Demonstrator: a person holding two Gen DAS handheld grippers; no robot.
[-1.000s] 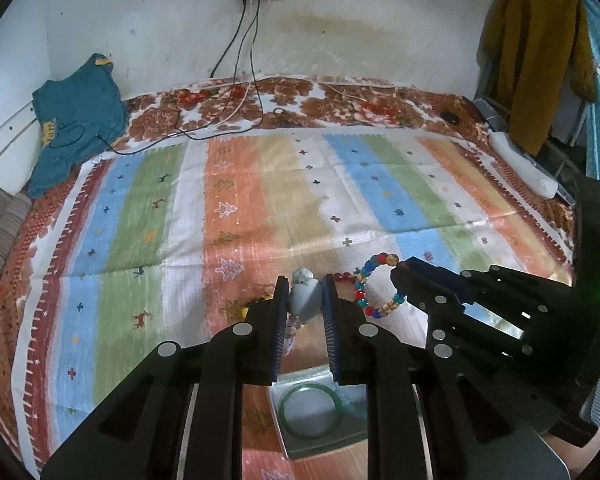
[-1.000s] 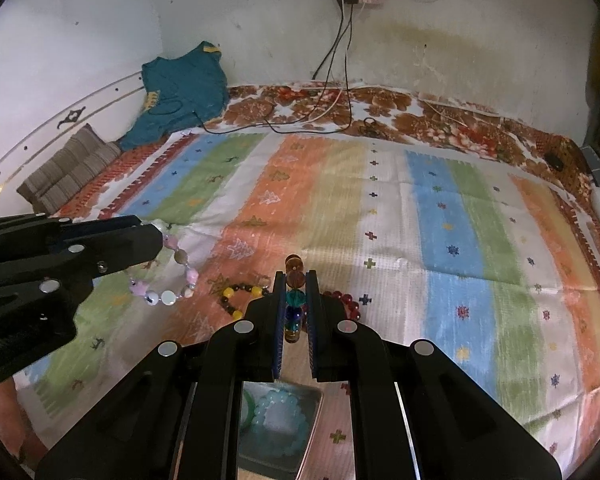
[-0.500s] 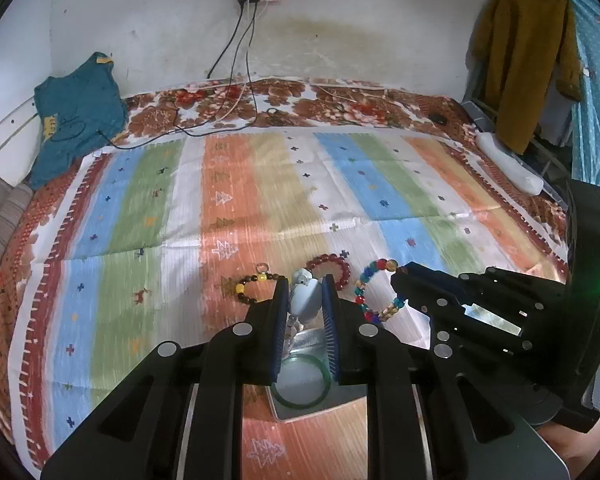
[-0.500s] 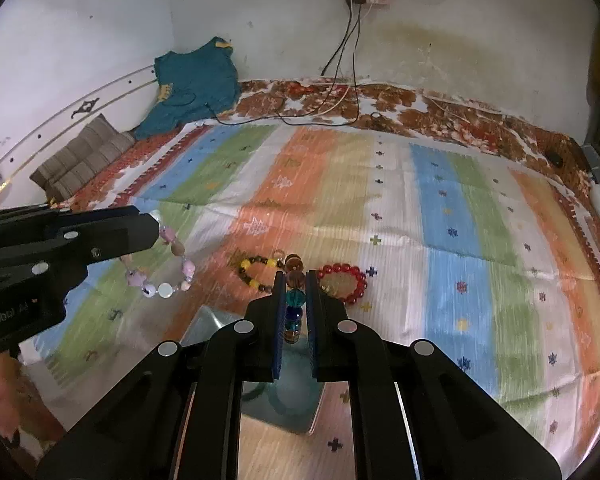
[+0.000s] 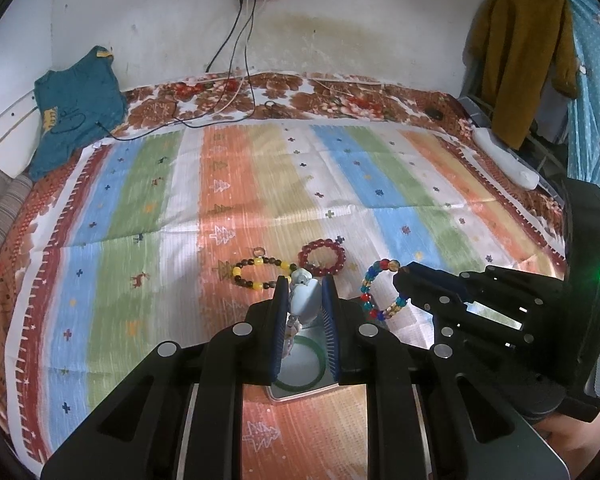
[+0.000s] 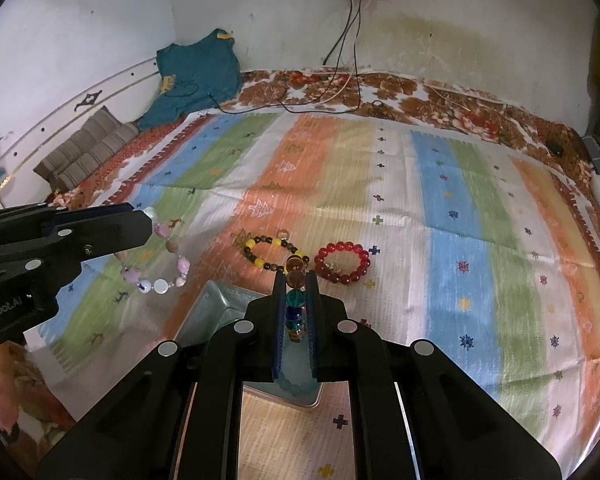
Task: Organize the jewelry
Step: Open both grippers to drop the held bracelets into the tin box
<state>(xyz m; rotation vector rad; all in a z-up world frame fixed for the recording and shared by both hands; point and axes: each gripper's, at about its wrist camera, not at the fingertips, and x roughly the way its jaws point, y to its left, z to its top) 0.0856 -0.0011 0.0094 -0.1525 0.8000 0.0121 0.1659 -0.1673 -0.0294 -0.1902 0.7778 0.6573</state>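
My left gripper (image 5: 305,292) is shut on a pale pink and white bead bracelet (image 5: 303,298), which also shows hanging from it in the right wrist view (image 6: 156,264). My right gripper (image 6: 296,280) is shut on a multicoloured bead bracelet (image 6: 295,308), which hangs from it in the left wrist view (image 5: 380,292). Both are held above a grey metal tray (image 6: 208,312) that holds a green bangle (image 5: 300,364) and a pale blue bead bracelet (image 6: 298,388). A yellow and dark bead bracelet (image 6: 270,254) and a red bead bracelet (image 6: 342,262) lie on the striped cloth beyond the tray.
The striped cloth (image 5: 340,184) covers a bed with a floral sheet at the back. A teal shirt (image 5: 74,104) lies at the far left, cables (image 5: 228,92) run from a wall socket, and clothes (image 5: 520,52) hang at the right.
Both grippers have pulled back and risen with their bracelets still held. The yellow and red bracelets on the cloth and more of the tray have come into view.
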